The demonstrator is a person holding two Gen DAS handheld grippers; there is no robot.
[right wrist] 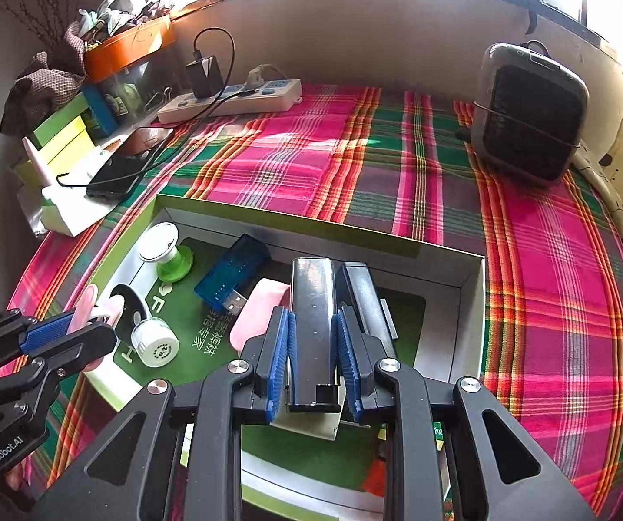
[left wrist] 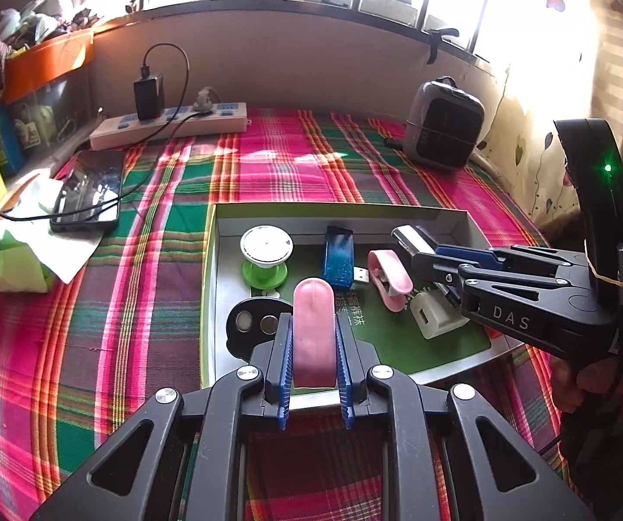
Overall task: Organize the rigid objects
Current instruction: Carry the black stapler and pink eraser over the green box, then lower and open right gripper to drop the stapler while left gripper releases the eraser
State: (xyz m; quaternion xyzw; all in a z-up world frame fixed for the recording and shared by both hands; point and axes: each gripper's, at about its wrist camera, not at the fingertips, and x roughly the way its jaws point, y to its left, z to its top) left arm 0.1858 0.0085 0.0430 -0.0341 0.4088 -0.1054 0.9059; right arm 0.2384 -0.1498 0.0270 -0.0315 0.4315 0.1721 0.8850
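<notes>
Over the shallow box (left wrist: pixel 463 221) on the plaid-covered counter (left wrist: pixel 268 165), the left gripper (left wrist: pixel 313 338) clenches a pink clip (left wrist: pixel 313 330) and the right gripper (right wrist: pixel 313 347) a dark metal bar (right wrist: pixel 313 321) (both likely bound inside); lowering into clear floor before releasing seems wise.

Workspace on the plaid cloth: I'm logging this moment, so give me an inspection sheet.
Surface: pink-green plaid cloth.
Job's things: shallow green-lined cardboard box holds blue translucent USB stick, white-topped green spool, white charger cube.
Clutter: black phone, grey portable heater.
Grippers: left gripper shut on pink flat piece; right gripper shut on dark metal bar.
Cables: black lead to white power strip.
Surroundings: barred window.
</notes>
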